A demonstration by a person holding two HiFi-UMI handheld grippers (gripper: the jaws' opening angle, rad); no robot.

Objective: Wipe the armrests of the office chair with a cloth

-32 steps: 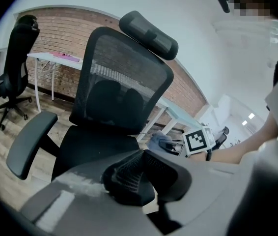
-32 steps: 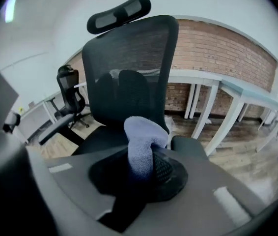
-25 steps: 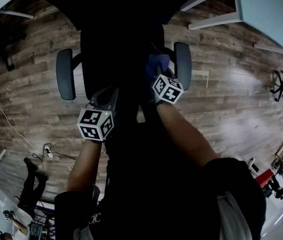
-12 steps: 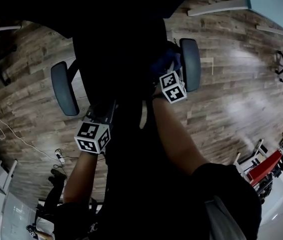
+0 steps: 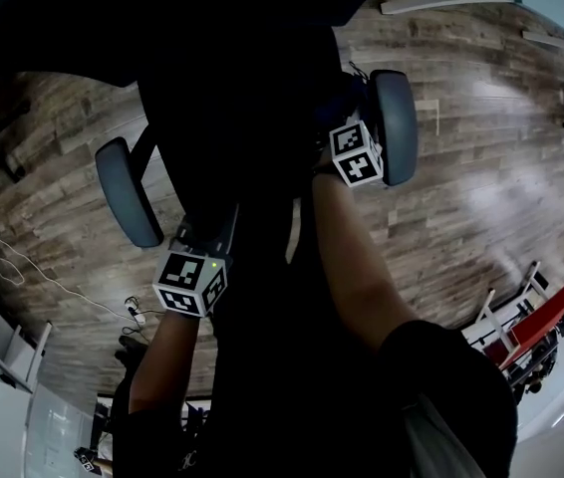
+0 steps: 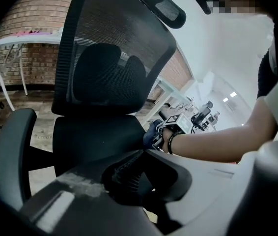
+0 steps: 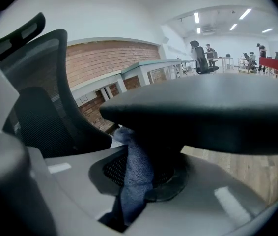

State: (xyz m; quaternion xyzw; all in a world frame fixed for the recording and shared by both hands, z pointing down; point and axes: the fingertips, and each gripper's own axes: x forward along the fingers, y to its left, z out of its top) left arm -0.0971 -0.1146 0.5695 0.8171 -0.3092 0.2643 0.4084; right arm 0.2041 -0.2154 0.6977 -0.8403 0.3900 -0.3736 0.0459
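The right gripper (image 7: 144, 183) pinched the blue cloth (image 7: 133, 168) at the right-hand armrest (image 5: 395, 127), the left gripper (image 6: 129, 173) closed empty; pressing firmly along the pad's full length seemed wise.

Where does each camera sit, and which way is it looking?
Head view: on the person's head, facing steeply down at the office chair and floor; forearms, left gripper and right gripper show.
Left gripper view: on the left gripper, facing along its jaws at the chair's mesh back; the right forearm shows.
Right gripper view: on the right gripper, facing along its jaws at the cloth against an armrest; no body shows.
Shared: head and left gripper views both show the right gripper.
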